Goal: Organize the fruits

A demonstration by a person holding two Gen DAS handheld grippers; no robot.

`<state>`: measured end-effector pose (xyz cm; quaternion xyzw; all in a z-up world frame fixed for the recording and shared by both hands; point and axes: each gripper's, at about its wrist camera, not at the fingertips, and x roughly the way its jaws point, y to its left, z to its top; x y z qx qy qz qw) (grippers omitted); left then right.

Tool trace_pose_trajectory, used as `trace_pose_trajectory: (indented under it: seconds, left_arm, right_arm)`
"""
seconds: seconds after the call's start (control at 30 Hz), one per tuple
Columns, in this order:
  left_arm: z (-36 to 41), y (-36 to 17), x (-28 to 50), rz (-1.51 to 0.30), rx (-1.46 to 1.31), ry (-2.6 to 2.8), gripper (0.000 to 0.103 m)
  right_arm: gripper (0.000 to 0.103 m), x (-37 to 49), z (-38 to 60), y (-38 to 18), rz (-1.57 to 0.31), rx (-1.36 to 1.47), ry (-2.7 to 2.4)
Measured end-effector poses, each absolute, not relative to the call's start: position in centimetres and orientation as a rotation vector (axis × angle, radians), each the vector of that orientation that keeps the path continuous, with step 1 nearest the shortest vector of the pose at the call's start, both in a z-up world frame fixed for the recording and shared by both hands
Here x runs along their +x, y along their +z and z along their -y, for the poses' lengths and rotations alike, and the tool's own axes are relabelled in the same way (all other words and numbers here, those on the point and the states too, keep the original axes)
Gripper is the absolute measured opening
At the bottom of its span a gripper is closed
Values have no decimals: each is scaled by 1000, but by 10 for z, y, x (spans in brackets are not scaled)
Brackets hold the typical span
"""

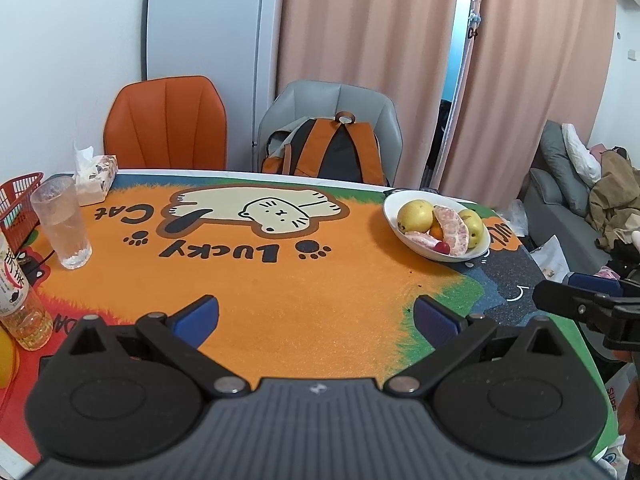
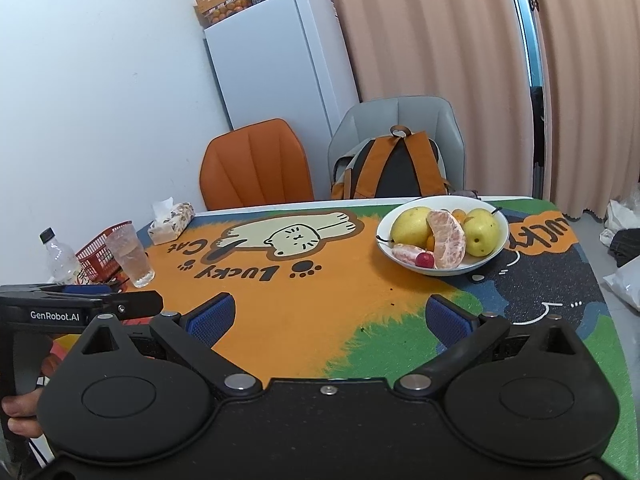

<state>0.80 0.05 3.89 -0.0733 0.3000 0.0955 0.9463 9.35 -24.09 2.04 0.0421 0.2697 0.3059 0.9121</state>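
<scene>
A white bowl [image 1: 390, 216] [image 2: 502, 246] stands at the table's far right. It holds two yellow pears [image 1: 415, 215] [image 2: 411, 225], peeled pomelo segments [image 1: 452, 229] [image 2: 447, 240], a small orange fruit [image 1: 437, 232] and a red cherry-like fruit [image 1: 442, 246] [image 2: 425, 259]. My left gripper [image 1: 316, 314] hovers open over the orange mat near the front edge, holding nothing. My right gripper [image 2: 330, 316] is also open and holds nothing, well short of the bowl. In the left wrist view the right gripper [image 1: 560, 298] shows at the right edge.
A clear glass [image 1: 62, 226] [image 2: 130, 256], a red basket [image 1: 18, 204] [image 2: 98, 250], a bottle [image 1: 18, 304] [image 2: 60, 258] and a tissue box [image 1: 96, 178] [image 2: 172, 222] line the left side. An orange chair [image 1: 166, 124] and a grey chair with a backpack [image 1: 336, 148] stand behind.
</scene>
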Motion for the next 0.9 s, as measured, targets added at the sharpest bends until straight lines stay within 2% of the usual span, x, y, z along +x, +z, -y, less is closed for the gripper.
trace_pose_trajectory:
  seconds: [0.9]
  left_arm:
    - [-4,41,3,-610,-149,197,103]
  right_arm:
    - [103,90,241,24,-535,86,636]
